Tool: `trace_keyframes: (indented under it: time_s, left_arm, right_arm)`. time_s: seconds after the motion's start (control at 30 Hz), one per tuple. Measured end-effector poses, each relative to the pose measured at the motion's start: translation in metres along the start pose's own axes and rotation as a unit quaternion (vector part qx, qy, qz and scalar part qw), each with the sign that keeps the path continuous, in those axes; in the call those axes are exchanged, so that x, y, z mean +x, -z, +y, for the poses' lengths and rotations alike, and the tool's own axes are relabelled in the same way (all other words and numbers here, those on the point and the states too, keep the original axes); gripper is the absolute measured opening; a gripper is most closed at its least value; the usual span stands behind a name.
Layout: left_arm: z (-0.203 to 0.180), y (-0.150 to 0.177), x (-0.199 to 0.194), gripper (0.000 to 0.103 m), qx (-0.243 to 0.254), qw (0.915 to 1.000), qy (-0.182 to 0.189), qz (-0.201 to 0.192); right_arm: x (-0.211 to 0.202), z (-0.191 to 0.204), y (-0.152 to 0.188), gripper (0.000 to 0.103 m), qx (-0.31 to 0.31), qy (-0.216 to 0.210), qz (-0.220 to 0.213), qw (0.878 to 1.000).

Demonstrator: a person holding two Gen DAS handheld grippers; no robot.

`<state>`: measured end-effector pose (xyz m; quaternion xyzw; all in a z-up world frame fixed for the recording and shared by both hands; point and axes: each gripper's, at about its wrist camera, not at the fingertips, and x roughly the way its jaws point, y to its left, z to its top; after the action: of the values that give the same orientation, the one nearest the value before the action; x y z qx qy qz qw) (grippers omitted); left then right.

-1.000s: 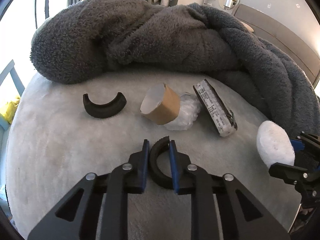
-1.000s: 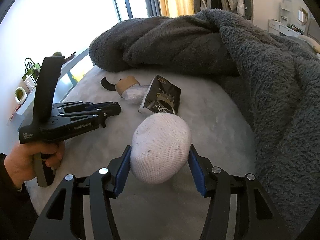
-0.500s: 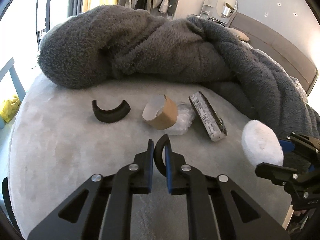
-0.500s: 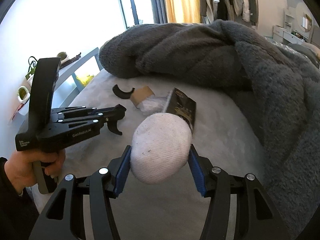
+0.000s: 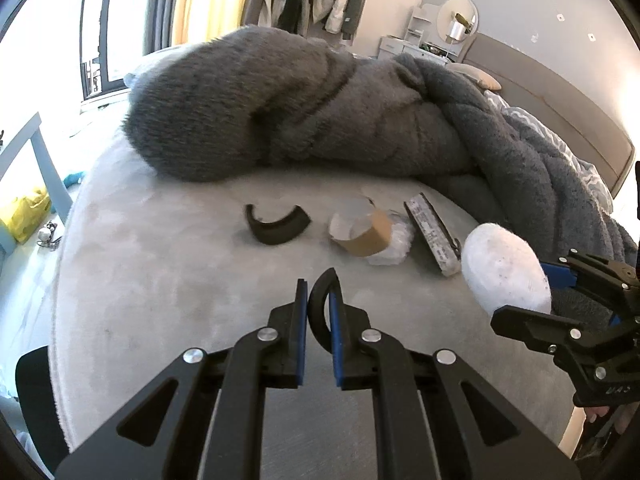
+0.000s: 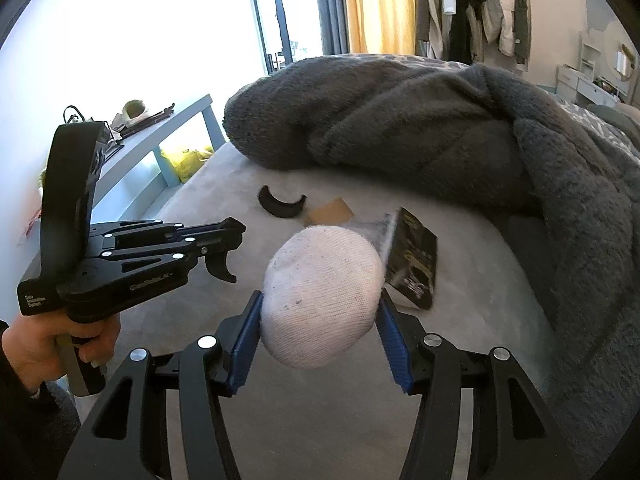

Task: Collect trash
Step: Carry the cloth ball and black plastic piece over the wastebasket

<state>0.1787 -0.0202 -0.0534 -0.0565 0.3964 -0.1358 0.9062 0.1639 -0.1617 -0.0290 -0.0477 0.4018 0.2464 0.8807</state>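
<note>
A rumpled dark grey fleece blanket (image 5: 320, 112) fills the far side of the scene beyond both grippers, heaped on a pale grey plush bed surface (image 5: 160, 280) that carries all the litter. Nearer, the right gripper (image 6: 320, 304) has its blue pads pressed against the two flanks of a balled white sock (image 6: 320, 292), which bulges out ahead of the fingertips and appears to be held off the bedding. Just past that ball and slightly to its right stands a dark foil packet (image 6: 414, 264), its long axis running away from the right gripper.

The left gripper (image 5: 319, 300) is nearly closed, pinching a black curved plastic piece (image 5: 320, 300) that stands on edge between its pads and pokes out above the tips.

What is left to collect lies straight ahead of the left gripper, in a row running left to right: a second black curved piece (image 5: 276, 226), its arc lying flat with the ends pointing away; a brown cardboard tape core (image 5: 362, 230) on its side with the open mouth turned left; a crumpled clear plastic wrapper (image 5: 394, 240) touching the core's right side; then the packet.

Both grippers are loaded, so my judgement is that each must drop its load somewhere before another pick; no bin shows in either view. The second curved piece lies ahead and a little left of the left gripper, which looks the nearer one; its chord runs crosswise, so a straight approach would span its width.
</note>
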Motion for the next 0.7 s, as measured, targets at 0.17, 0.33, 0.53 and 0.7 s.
trace_keyframes:
  time_s: [0.17,0.33,0.53,0.7]
  left_arm:
    - [0.013,0.001,-0.015,0.012,-0.004,1.0,-0.005,-0.006]
    - [0.031,0.006,-0.036,0.012,-0.006,0.9998,-0.015,-0.012]
    - [0.052,0.011,-0.059,0.012,-0.012,0.9995,-0.026,-0.017]
    - [0.069,0.018,-0.074,0.012,-0.015,0.9992,-0.034,-0.016]
  right_arm:
    - [0.004,0.019,-0.007,0.056,-0.006,-0.008,-0.003,1.0]
    - [0.008,0.04,-0.011,0.056,-0.012,-0.015,-0.005,1.0]
    - [0.017,0.067,-0.015,0.056,-0.015,-0.022,-0.006,1.0]
    - [0.022,0.09,-0.018,0.056,-0.022,-0.031,-0.007,0.999]
